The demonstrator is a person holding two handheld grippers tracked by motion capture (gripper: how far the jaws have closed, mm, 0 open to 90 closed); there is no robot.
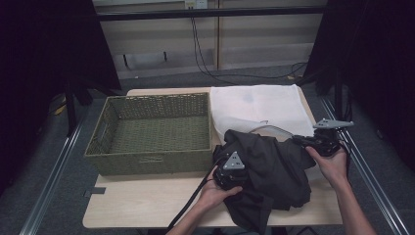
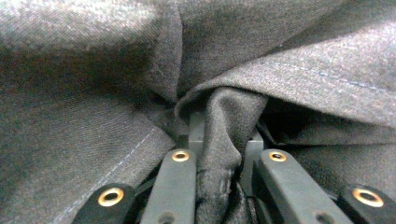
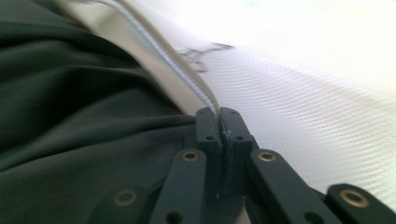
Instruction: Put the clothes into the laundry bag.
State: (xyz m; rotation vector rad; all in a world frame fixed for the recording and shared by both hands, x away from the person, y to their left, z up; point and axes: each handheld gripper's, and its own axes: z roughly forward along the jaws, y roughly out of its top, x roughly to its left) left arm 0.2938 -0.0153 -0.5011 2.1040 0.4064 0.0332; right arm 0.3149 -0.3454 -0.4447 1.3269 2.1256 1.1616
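A crumpled dark grey garment (image 1: pixel 274 169) lies on the right half of the wooden table (image 1: pixel 147 200), partly over a white mesh cloth (image 1: pixel 259 105). My left gripper (image 1: pixel 237 165) is at the garment's left side, and the left gripper view has it (image 2: pixel 224 135) shut on a bunched fold of the dark fabric (image 2: pixel 93 70). At the garment's upper right edge my right gripper (image 1: pixel 296 140) is shut on the thin end of a pale band (image 3: pixel 173 65) that runs along the dark cloth (image 3: pixel 70 121). In the right gripper view that gripper (image 3: pixel 219 116) has the white mesh cloth (image 3: pixel 303 70) lying just beyond it.
A green woven basket (image 1: pixel 147 164) stands on the left half of the table, close beside the garment. The garment's lower part hangs over the table's front edge. Metal rails run along the floor on both sides, and cables hang at the back wall.
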